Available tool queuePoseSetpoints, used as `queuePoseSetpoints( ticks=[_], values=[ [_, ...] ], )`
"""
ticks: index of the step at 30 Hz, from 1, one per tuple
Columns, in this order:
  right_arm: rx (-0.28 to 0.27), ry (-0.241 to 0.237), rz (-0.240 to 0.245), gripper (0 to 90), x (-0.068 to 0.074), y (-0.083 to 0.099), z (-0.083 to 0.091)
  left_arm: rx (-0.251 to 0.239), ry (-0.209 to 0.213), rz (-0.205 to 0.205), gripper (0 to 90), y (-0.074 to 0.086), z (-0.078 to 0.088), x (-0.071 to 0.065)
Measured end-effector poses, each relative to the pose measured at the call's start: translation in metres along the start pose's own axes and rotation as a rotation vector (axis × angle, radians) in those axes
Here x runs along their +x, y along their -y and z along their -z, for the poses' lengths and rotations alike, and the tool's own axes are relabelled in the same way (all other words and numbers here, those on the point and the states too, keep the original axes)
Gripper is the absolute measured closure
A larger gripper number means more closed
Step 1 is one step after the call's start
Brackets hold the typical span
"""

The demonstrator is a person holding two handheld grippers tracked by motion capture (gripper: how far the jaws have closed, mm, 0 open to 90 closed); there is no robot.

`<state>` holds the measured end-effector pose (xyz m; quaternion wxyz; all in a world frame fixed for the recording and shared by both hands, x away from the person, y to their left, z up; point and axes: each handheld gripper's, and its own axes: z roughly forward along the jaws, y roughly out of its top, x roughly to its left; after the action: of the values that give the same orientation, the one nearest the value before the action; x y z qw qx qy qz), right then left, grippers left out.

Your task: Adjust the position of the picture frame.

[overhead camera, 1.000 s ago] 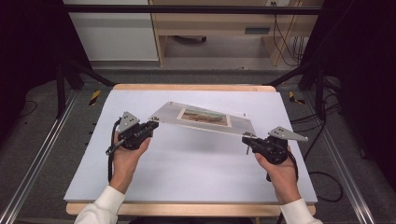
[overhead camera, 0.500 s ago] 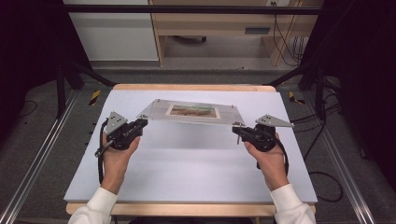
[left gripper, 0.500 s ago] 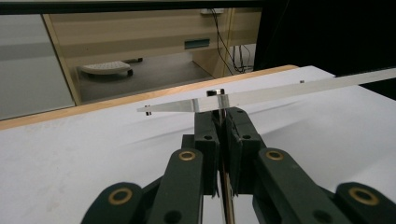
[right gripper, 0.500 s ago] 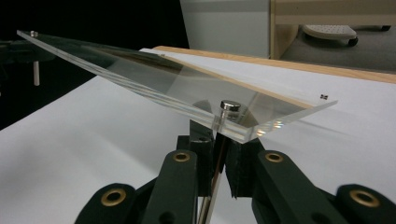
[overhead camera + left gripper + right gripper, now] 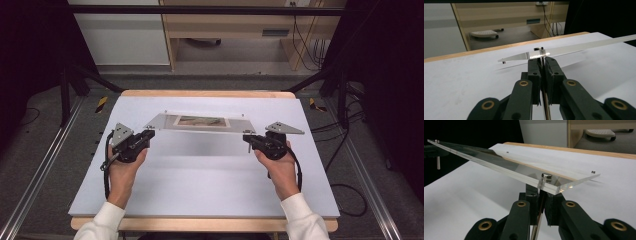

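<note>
Clear rectangular acrylic panel [image 5: 200, 122] enclosing a small picture, held aloft above the white worktop [image 5: 200, 185]. Left hand-held gripper [image 5: 148, 134] clamped on its left corner post; right hand-held gripper [image 5: 247, 138] clamped on its right corner post.

Clear acrylic picture frame [image 5: 201, 122], level above table

Clear glossy acrylic frame [image 5: 200, 121], polished metal bolts [image 5: 546, 176]; matt black plastic jaws; table [image 5: 210, 190] matt white top, bare wood edge.
</note>
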<state>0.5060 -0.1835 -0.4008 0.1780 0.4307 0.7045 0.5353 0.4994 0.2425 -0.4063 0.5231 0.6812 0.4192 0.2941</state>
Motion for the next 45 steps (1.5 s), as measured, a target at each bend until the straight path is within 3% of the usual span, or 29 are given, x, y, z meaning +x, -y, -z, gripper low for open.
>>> queuePoseSetpoints(
  ticks=[10, 21, 34, 45],
  values=[
    [0.017, 0.025, -0.016, 83.0, -0.012, 0.002, -0.005, 0.012, 0.019, 0.016, 82.2, 0.011, -0.017, 0.000],
    [0.052, 0.018, -0.015, 83.7, -0.017, 0.019, -0.004, 0.065, 0.019, -0.005, 82.2, 0.023, -0.013, -0.009],
    [0.084, 0.006, -0.011, 84.6, -0.019, 0.039, -0.002, 0.119, 0.033, 0.005, 82.8, 0.038, -0.007, -0.017],
    [0.100, 0.006, -0.020, 85.0, -0.020, 0.049, -0.002, 0.147, 0.046, 0.010, 83.3, 0.043, -0.005, -0.019]
  ],
)
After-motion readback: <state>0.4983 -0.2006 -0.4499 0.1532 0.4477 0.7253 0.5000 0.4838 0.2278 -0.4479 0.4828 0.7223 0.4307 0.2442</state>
